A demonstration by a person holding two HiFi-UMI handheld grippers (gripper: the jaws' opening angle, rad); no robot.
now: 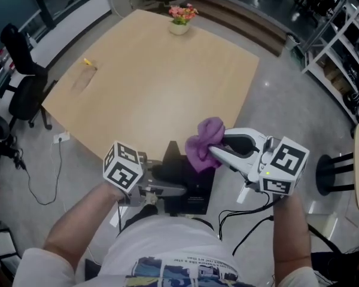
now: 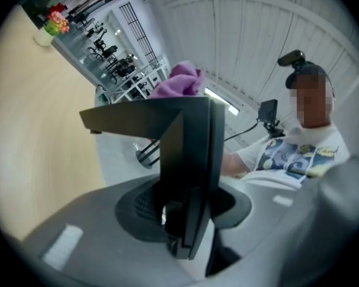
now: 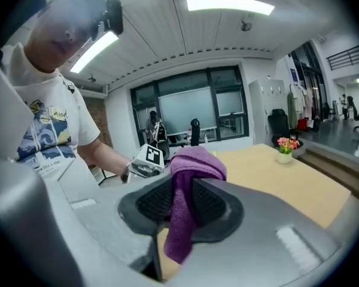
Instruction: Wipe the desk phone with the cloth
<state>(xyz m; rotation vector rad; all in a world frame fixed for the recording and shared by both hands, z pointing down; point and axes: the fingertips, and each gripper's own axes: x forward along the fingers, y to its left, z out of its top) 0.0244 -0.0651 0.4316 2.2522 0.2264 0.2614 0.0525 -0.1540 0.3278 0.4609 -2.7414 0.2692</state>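
Note:
A black desk phone (image 1: 194, 190) is held off the table, just past its near corner, in front of my body. My left gripper (image 1: 173, 183) is shut on it; in the left gripper view the thin black body (image 2: 188, 154) stands clamped between the jaws. My right gripper (image 1: 214, 151) is shut on a purple cloth (image 1: 204, 141), bunched just above the phone's far end. The cloth (image 3: 185, 202) hangs between the right jaws, and it peeks over the phone's top edge as a purple cloth (image 2: 180, 81) in the left gripper view. Whether cloth and phone touch I cannot tell.
The wooden table (image 1: 149, 82) lies ahead, with a small flower pot (image 1: 180, 20) at its far edge and a small yellow thing (image 1: 88, 63) at the left. A black office chair (image 1: 21, 70) stands left, a stool (image 1: 338, 172) right, cables on the floor.

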